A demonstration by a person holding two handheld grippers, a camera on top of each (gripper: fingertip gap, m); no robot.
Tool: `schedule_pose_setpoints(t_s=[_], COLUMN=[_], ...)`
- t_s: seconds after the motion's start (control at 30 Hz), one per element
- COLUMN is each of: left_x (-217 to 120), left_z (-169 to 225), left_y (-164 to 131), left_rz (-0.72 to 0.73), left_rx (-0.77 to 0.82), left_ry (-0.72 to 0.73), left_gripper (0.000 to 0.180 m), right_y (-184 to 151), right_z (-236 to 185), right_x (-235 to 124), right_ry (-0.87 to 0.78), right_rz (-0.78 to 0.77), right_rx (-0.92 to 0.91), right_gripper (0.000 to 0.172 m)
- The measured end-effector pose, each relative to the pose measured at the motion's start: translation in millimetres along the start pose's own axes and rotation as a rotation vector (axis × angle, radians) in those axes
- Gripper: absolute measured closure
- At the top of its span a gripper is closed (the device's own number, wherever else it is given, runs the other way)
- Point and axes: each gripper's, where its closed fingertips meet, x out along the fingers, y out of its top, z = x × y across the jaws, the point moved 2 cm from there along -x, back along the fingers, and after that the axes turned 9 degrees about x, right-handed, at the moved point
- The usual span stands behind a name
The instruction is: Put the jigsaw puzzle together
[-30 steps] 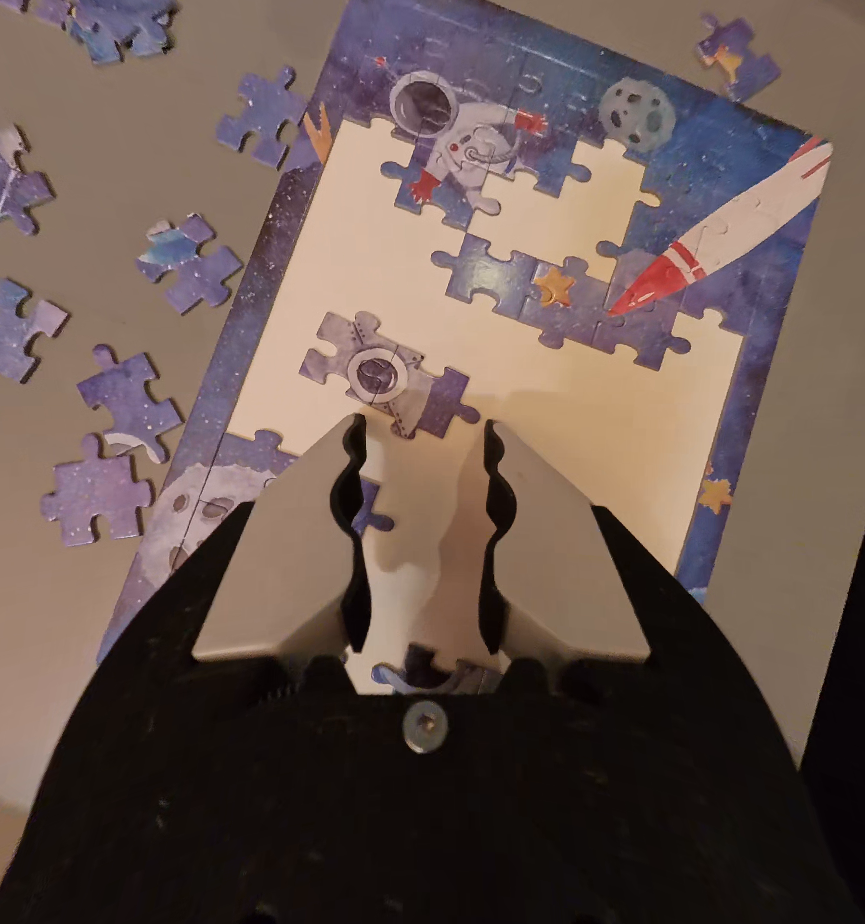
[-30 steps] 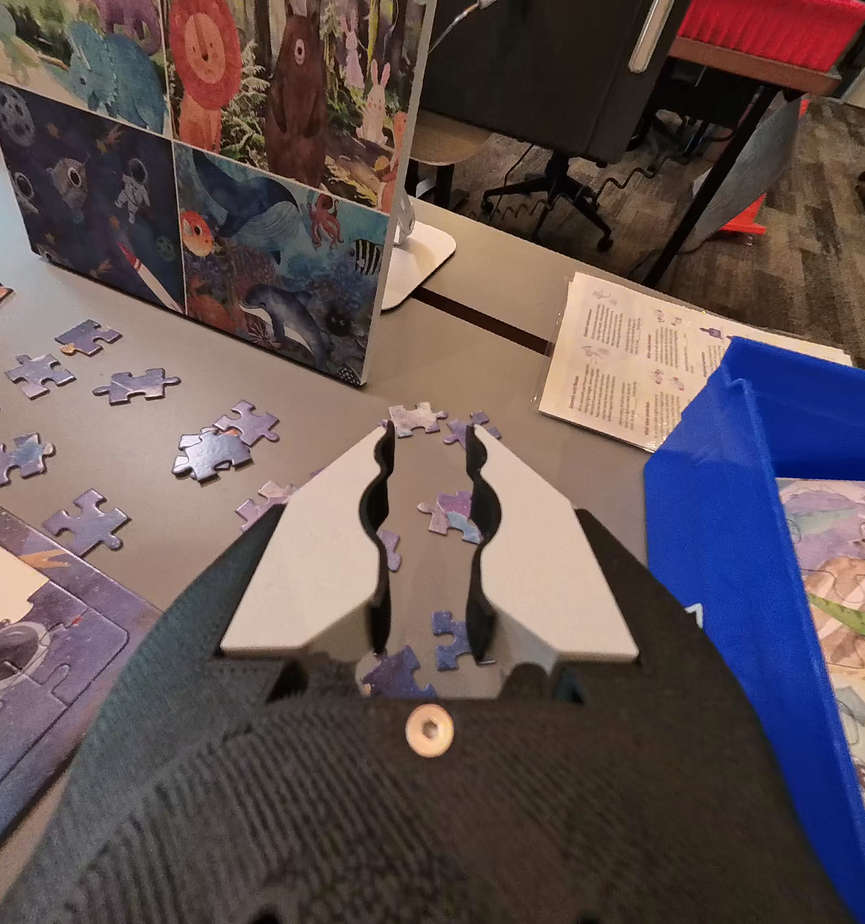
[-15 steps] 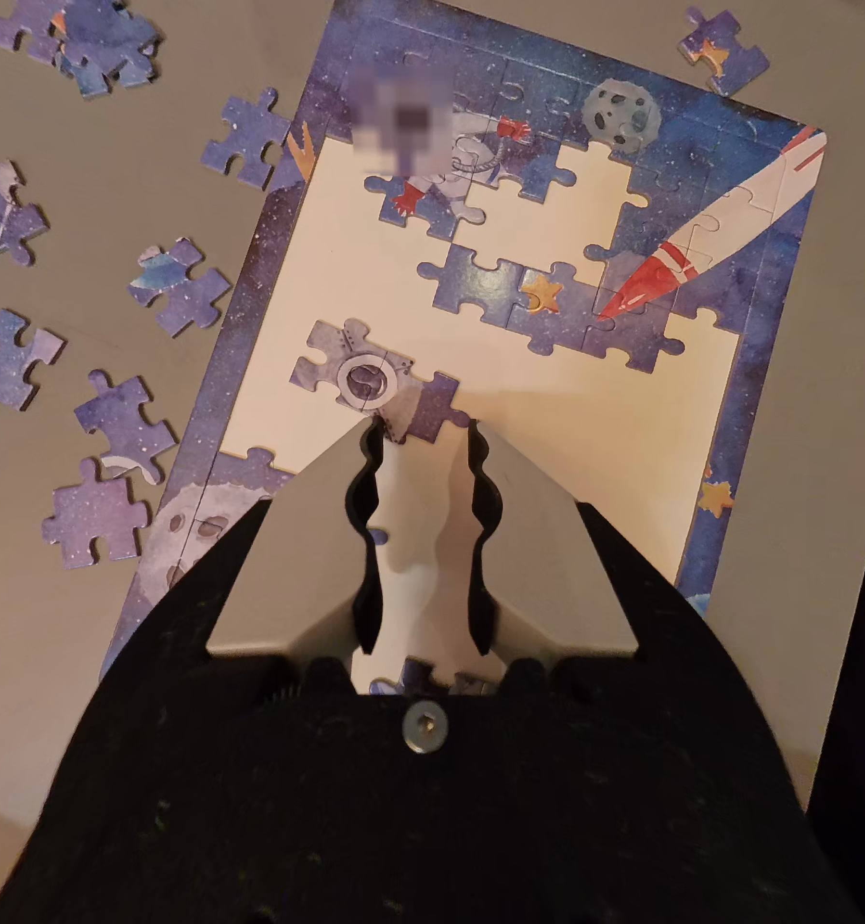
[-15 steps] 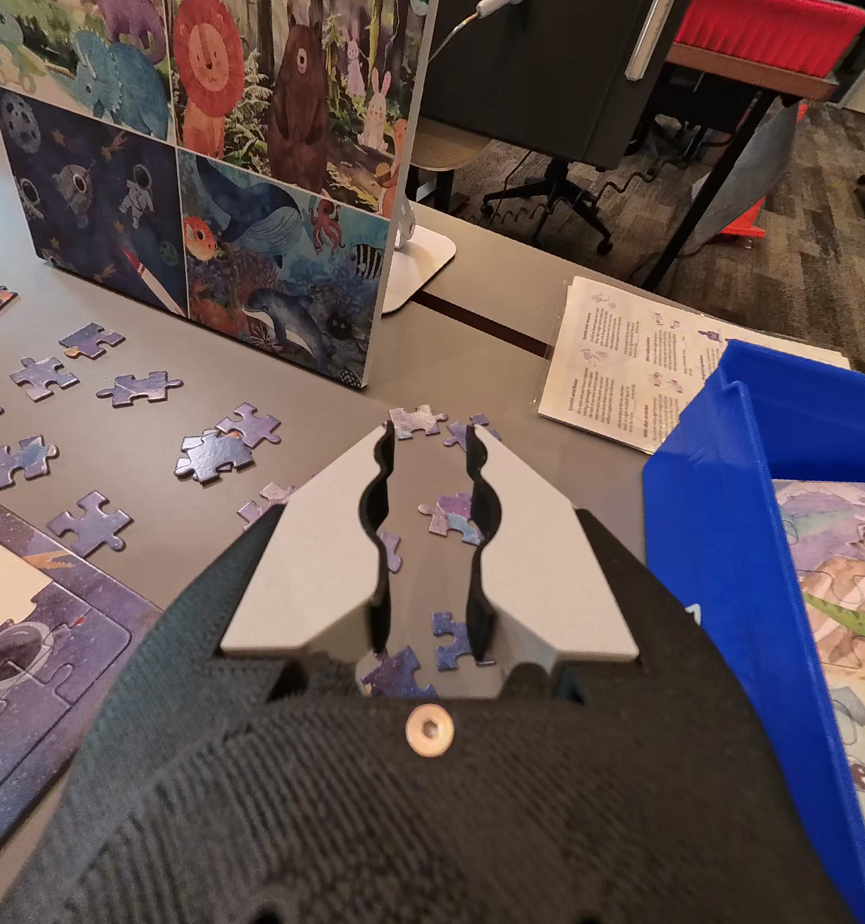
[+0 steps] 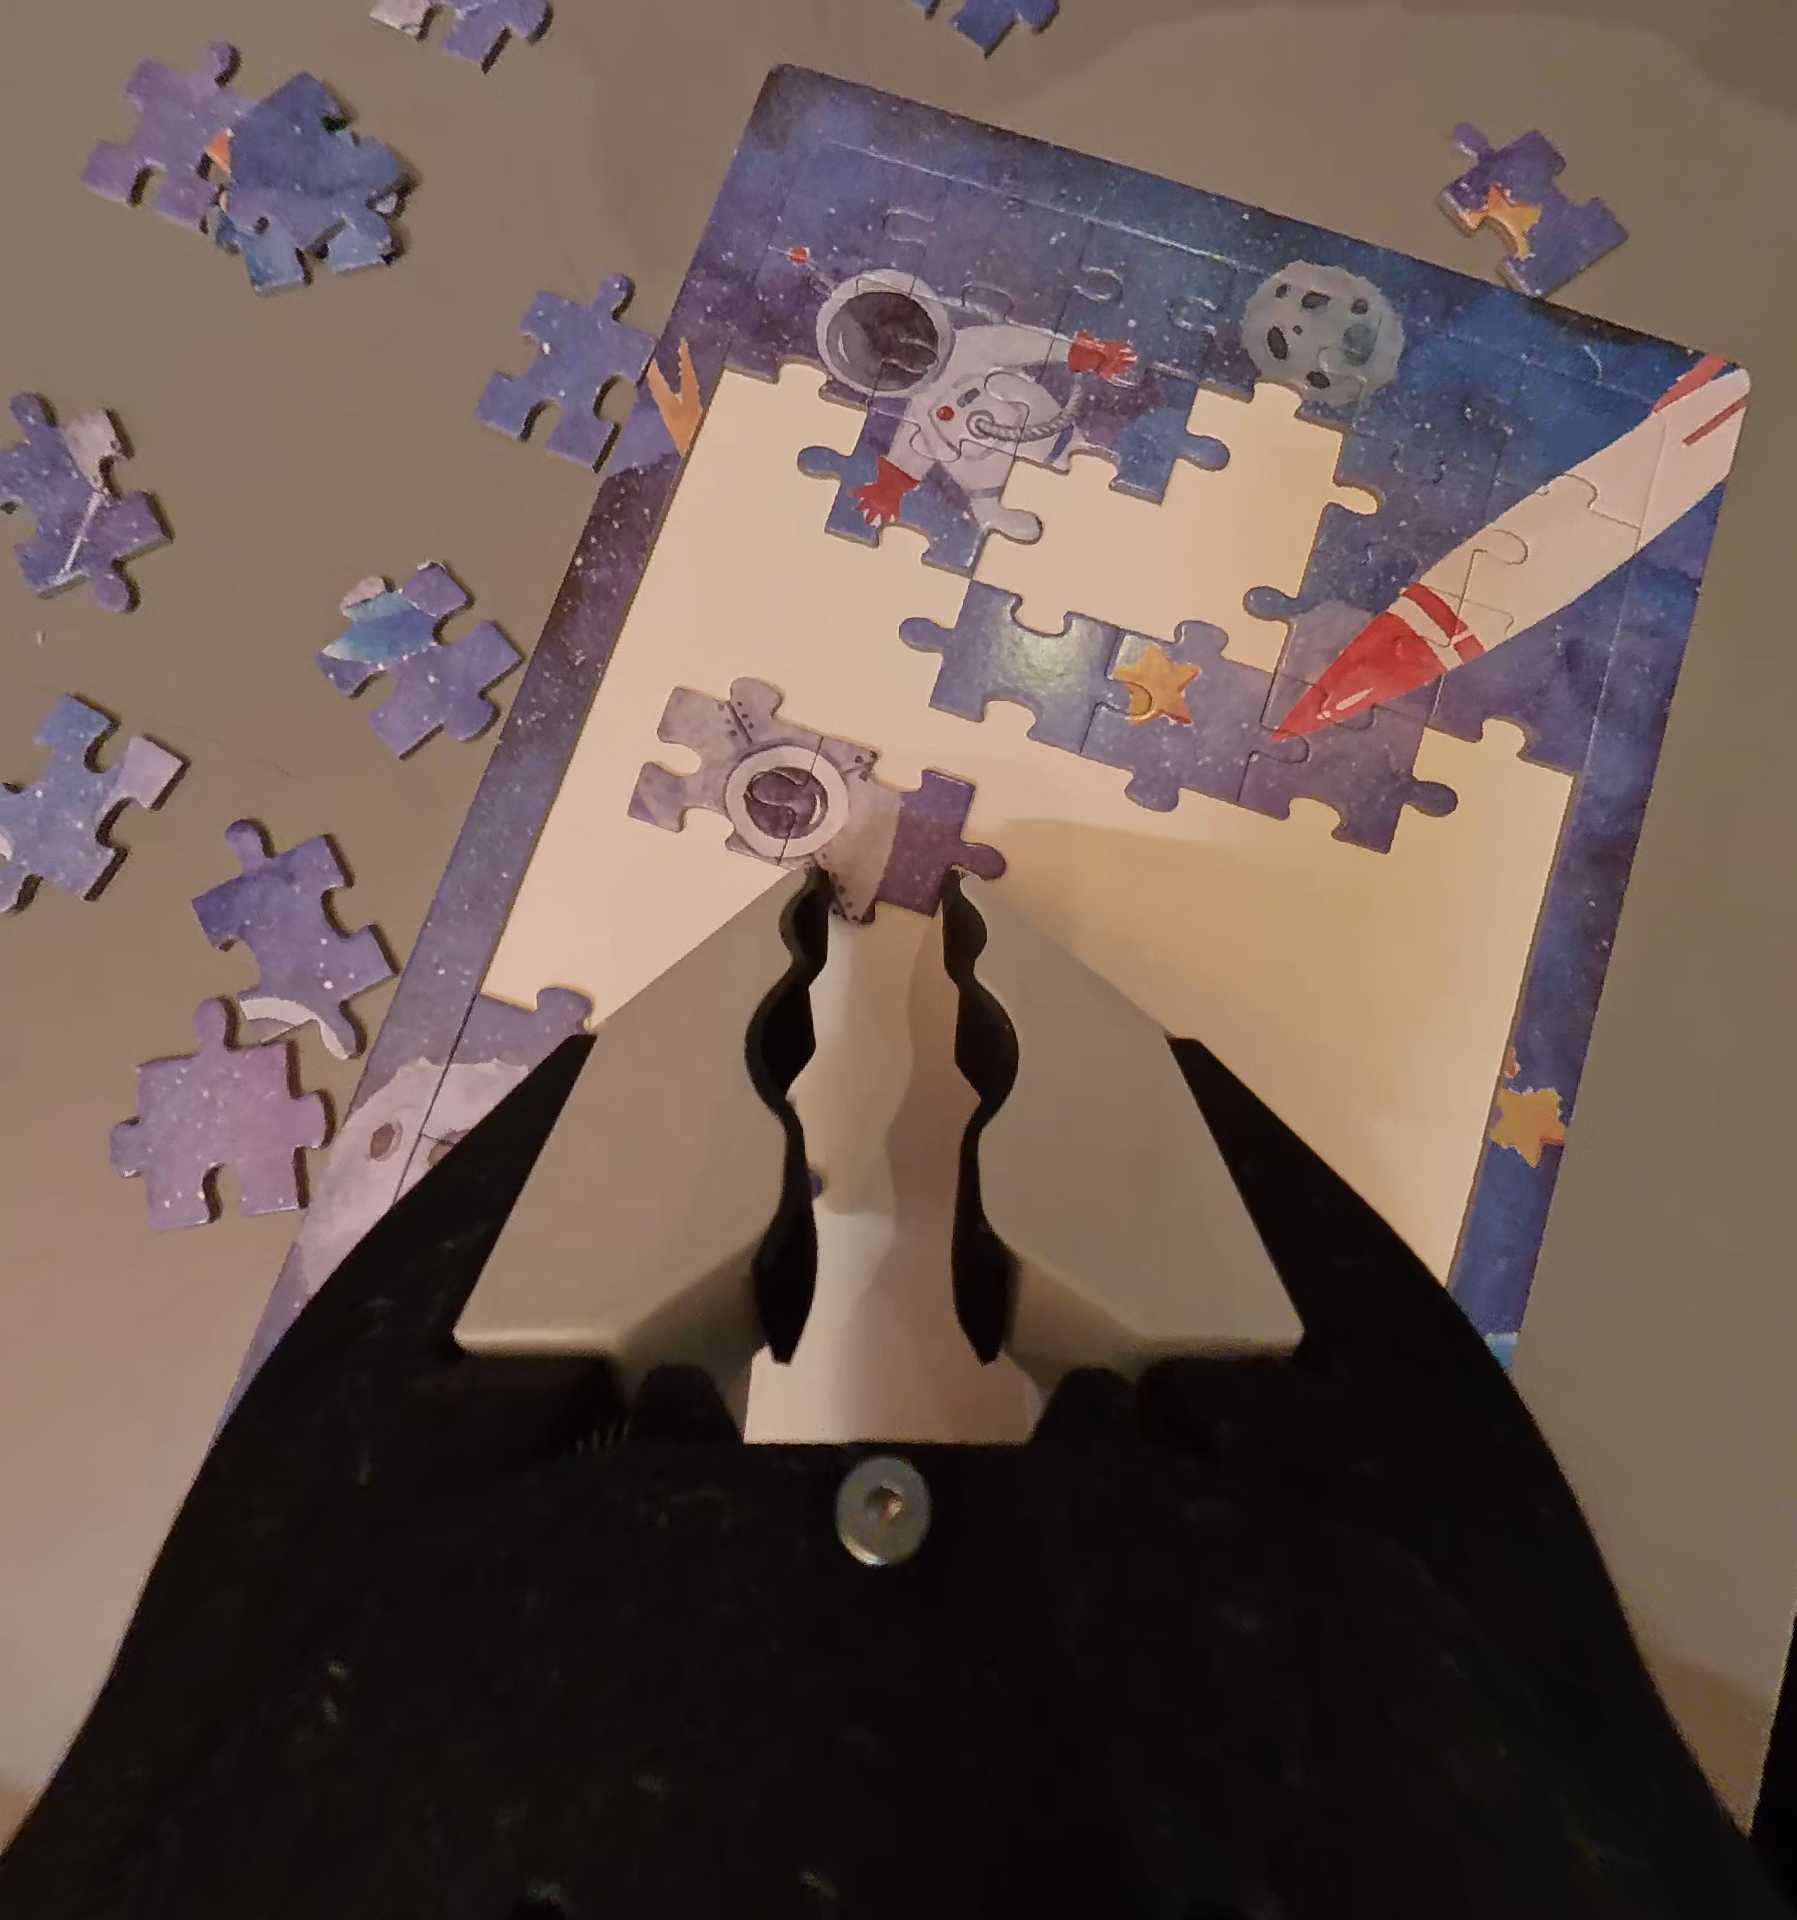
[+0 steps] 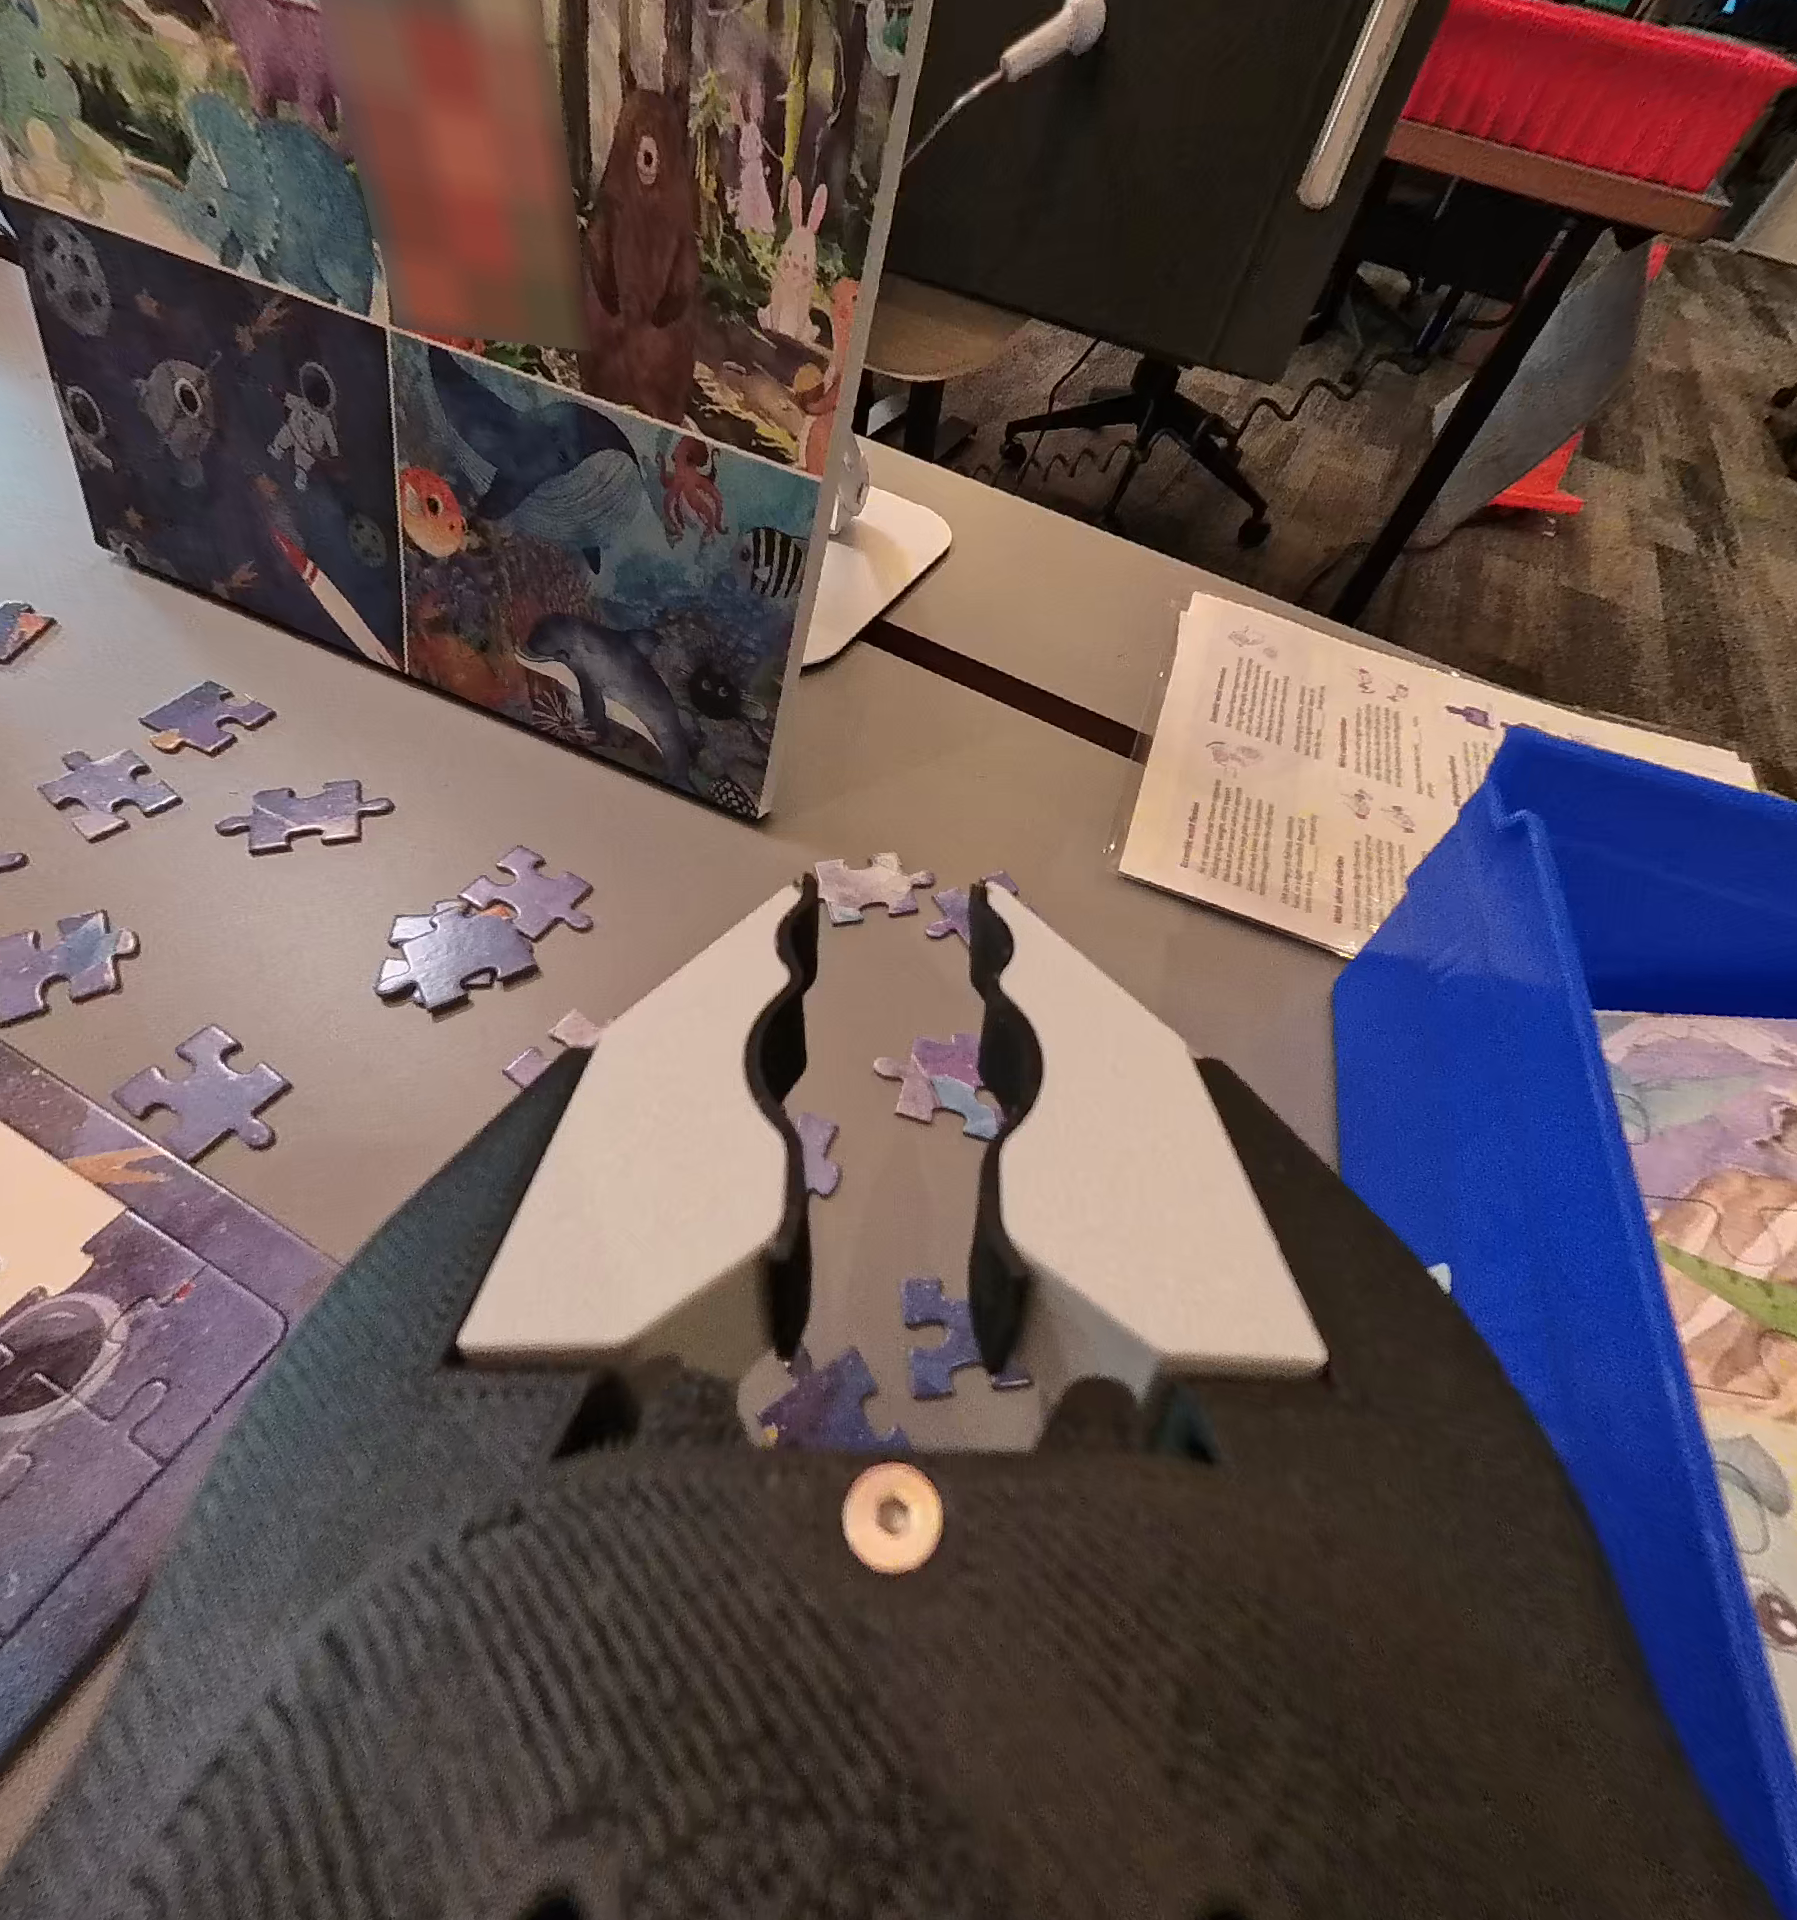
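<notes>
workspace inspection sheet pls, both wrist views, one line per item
surface: grey table, matte.
job's things: space puzzle board partly filled; two joined pieces with a porthole lie loose on its blank area.
clutter: loose puzzle pieces, blue bin, printed sheet, picture box.
grippers: left gripper fingertips close on either side of the purple piece; right gripper open above the table, holding nothing.
cables: grey cable behind the box.
surroundings: office chair, carpet.

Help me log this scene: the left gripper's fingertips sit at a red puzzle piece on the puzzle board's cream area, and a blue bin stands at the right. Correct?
Nearly. In the left wrist view the puzzle piece at the left gripper is purple, not red, on the puzzle board. The blue bin is right.
</notes>
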Motion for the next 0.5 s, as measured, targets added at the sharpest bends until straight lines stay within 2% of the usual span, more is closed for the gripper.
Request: schedule_pose_setpoints(t_s=[0.47, 0.5], left_x=[0.6, 0.3], left_z=[-3.8, -3.6], left_y=[2.5, 2.9], left_rz=[0.033, 0.036], left_rx=[-0.01, -0.008], left_ry=[0.015, 0.014], left_gripper=[0.162, 0.166], right_y=[2.7, 2.7], right_z=[-0.9, -0.9], right_x=[-1.8, -1.9], right_ry=[0.0, 0.0], right_rz=[0.01, 0.01], right_rx=[-0.002, -0.002], right_gripper=[0.144, 0.144])
